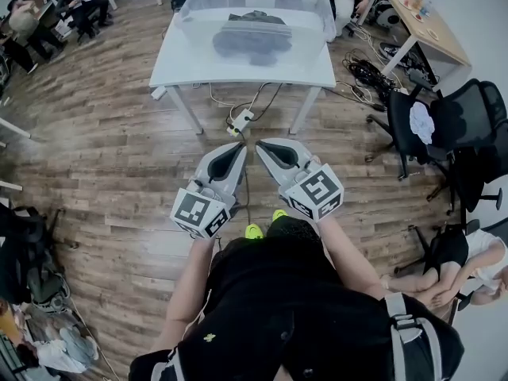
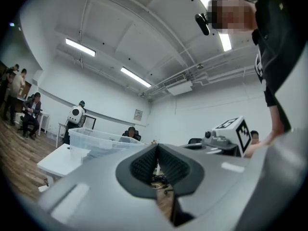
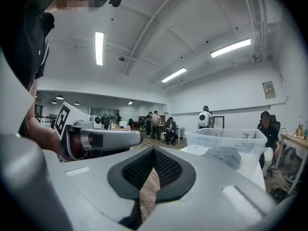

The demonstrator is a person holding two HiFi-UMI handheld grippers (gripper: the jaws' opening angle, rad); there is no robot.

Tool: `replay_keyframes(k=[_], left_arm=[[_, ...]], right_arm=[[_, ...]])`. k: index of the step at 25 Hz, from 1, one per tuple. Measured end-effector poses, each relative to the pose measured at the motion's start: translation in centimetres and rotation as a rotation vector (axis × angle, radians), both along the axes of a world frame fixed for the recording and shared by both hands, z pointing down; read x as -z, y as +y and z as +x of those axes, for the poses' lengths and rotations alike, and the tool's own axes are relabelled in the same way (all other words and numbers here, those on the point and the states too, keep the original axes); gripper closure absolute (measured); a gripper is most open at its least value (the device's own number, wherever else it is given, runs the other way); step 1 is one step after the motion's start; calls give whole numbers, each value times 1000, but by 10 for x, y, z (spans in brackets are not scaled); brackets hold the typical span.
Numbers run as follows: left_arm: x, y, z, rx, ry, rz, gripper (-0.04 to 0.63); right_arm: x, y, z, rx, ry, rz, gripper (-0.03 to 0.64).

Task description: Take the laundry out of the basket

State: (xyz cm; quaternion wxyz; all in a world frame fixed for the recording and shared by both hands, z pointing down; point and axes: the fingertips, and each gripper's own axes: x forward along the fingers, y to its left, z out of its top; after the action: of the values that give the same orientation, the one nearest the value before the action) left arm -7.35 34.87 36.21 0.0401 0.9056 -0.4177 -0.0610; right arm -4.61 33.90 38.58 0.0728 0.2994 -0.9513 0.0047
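A clear plastic basket (image 1: 317, 10) stands on a white table (image 1: 182, 62) some way ahead, with dark grey laundry (image 1: 252, 38) heaped inside. Both grippers hang over the wooden floor, well short of the table. My left gripper (image 1: 240, 144) is shut with nothing between its jaws. My right gripper (image 1: 259, 144) sits close beside it, also shut and empty. The basket (image 2: 96, 138) shows low at the left in the left gripper view. In the right gripper view the basket (image 3: 226, 139) and its laundry (image 3: 222, 155) lie to the right.
A power strip (image 1: 238, 121) with cables lies on the floor under the table. Black office chairs (image 1: 444, 121) stand at the right, one with a white cloth. A wooden desk (image 1: 425, 18) is at the far right. People sit at the far left (image 1: 48, 10).
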Motion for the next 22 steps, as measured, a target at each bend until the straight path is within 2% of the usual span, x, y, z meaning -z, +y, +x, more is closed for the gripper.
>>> replay_keyframes(k=[7, 11, 22], left_arm=[[-2, -19, 6, -8, -24, -3, 588], [-2, -38, 13, -1, -27, -1, 588], [-1, -113, 13, 42, -22, -12, 588]], right_arm=[[2, -19, -2, -22, 2, 7, 617], [1, -36, -1, 1, -15, 6, 617], [0, -113, -2, 29, -45, -11, 607]])
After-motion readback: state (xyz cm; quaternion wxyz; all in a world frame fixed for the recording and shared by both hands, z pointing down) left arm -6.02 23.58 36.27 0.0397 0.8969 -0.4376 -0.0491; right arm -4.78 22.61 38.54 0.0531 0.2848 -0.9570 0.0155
